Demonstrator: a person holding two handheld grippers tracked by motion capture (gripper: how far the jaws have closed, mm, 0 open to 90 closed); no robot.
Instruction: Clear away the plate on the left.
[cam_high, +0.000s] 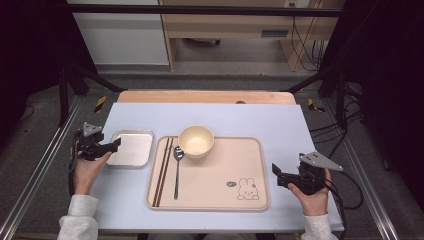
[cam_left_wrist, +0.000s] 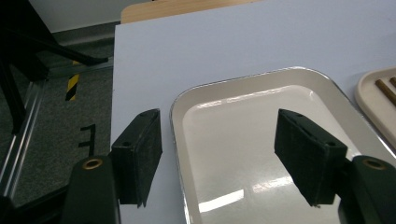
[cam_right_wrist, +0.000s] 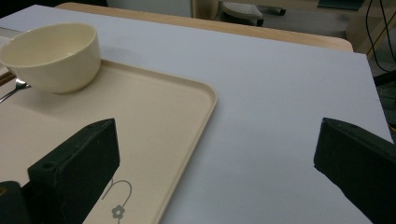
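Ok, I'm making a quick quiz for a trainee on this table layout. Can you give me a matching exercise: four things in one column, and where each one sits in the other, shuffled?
Things:
1. bowl
2. spoon
3. chopsticks
4. metal tray

Places:
A. on the table left of the beige tray, by the left gripper
B. at the far edge of the beige tray
C. along the left edge of the beige tray
D. on the beige tray, between the chopsticks and the bowl

Pairs: 1-B, 2-D, 3-C, 4-A
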